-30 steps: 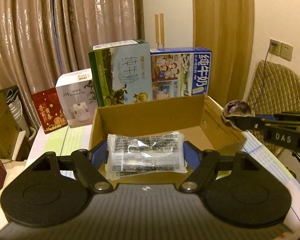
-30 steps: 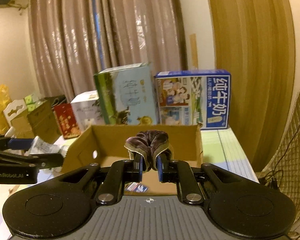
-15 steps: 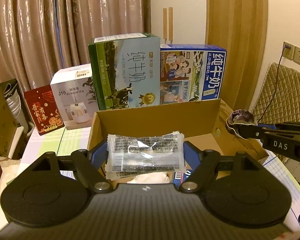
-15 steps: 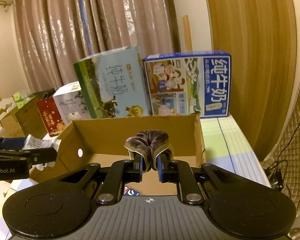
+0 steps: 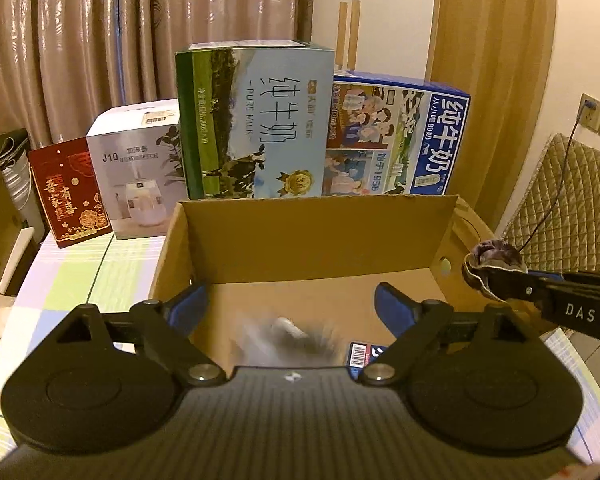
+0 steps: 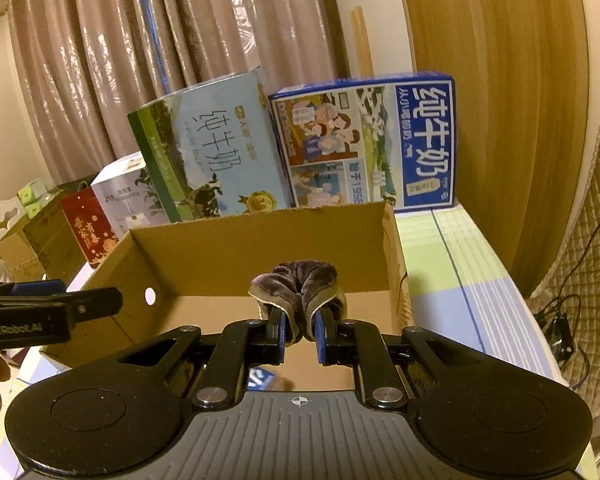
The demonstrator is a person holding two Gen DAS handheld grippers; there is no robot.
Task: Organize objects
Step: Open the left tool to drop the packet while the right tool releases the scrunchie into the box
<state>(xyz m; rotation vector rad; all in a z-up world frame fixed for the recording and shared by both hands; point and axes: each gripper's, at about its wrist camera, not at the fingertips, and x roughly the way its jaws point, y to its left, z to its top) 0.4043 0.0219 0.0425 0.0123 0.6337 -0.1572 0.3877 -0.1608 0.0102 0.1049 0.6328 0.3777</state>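
An open cardboard box (image 5: pixel 320 236) stands on the table in front of both grippers; it also shows in the right wrist view (image 6: pixel 260 252). My left gripper (image 5: pixel 292 304) is open above the box. A clear plastic packet (image 5: pixel 284 338) is a blur below it, falling into the box. My right gripper (image 6: pixel 300 334) is shut on a purple velvet scrunchie (image 6: pixel 300 280) over the box's near side. In the left wrist view the scrunchie (image 5: pixel 494 258) sits at the box's right wall. A blue item with a barcode (image 5: pixel 362 354) lies inside the box.
Behind the box stand a green milk carton (image 5: pixel 256 120), a blue milk carton (image 5: pixel 396 140), a white humidifier box (image 5: pixel 140 172) and a red box (image 5: pixel 70 196). A quilted chair (image 5: pixel 564 200) is at the right. The table has a striped cloth (image 6: pixel 448 256).
My left gripper has opened and let go of the plastic packet, which drops into the box. Both grippers have moved closer to the box. The right gripper still holds the scrunchie.
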